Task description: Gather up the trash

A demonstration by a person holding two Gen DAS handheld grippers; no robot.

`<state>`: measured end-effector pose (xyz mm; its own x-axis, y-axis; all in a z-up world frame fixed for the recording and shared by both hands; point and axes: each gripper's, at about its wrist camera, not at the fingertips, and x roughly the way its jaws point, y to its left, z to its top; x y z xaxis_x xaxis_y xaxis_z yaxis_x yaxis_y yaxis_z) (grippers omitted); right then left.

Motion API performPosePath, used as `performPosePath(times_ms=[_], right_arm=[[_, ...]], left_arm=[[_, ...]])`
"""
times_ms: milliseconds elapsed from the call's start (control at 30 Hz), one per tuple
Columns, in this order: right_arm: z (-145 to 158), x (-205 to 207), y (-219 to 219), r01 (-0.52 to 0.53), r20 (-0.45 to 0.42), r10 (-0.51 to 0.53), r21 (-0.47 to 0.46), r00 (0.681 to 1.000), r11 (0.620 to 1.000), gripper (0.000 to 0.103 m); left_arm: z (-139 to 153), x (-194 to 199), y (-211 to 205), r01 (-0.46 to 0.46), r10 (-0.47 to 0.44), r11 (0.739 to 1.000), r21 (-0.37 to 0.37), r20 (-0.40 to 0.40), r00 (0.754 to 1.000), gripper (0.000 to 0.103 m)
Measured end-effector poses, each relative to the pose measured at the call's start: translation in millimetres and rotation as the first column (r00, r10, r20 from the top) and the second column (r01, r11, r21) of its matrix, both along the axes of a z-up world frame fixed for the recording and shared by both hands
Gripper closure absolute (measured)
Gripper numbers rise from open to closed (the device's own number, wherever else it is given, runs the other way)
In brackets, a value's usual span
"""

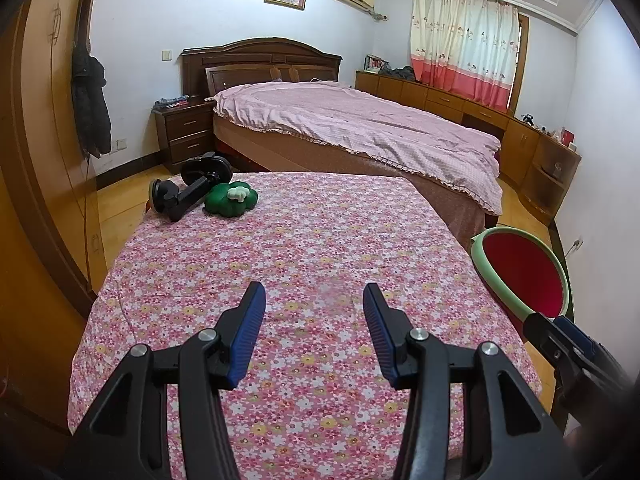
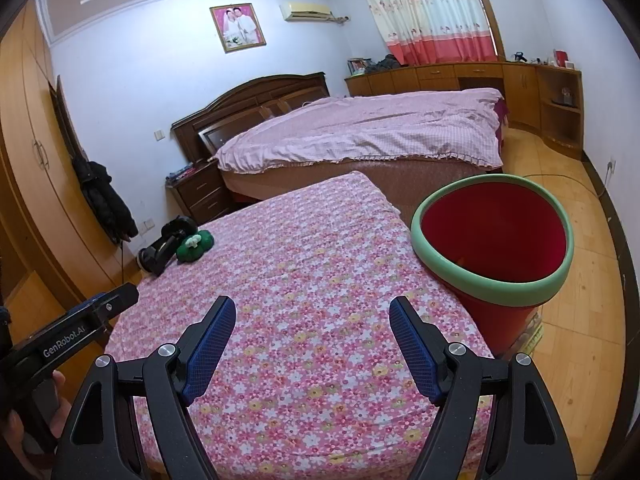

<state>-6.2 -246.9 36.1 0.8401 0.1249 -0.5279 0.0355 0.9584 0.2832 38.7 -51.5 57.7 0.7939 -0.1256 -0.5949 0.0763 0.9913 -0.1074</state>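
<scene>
A table under a pink flowered cloth point(image 1: 304, 264) point(image 2: 304, 280) fills the foreground. A red bin with a pale green rim point(image 1: 520, 272) point(image 2: 496, 240) stands just off the table's right edge. My left gripper point(image 1: 314, 300) hovers open over the near part of the cloth, nothing between its blue pads. My right gripper point(image 2: 312, 312) is also open above the cloth, wider, with the bin to its right. A green cloud-shaped object with a small white piece on top point(image 1: 231, 198) point(image 2: 195, 246) lies at the table's far left corner, far from both grippers.
A black clamp-like holder point(image 1: 192, 192) point(image 2: 164, 248) lies beside the green object. Behind the table stands a bed with a pink cover point(image 1: 360, 128). A wooden wardrobe point(image 1: 36, 160) is at the left, low cabinets point(image 1: 460, 100) under the curtains, wood floor point(image 2: 580, 280) at the right.
</scene>
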Motion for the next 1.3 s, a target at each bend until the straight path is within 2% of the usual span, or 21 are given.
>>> performPosePath(times_ms=[1300], right_arm=[[-6.1, 0.6, -1.6, -0.004, -0.02, 0.004, 0.009, 1.0, 1.0, 0.023]], left_arm=[[-1.2, -1.1, 5.3, -0.019, 0.019, 1.0, -0.013, -0.008, 1.0, 0.052]])
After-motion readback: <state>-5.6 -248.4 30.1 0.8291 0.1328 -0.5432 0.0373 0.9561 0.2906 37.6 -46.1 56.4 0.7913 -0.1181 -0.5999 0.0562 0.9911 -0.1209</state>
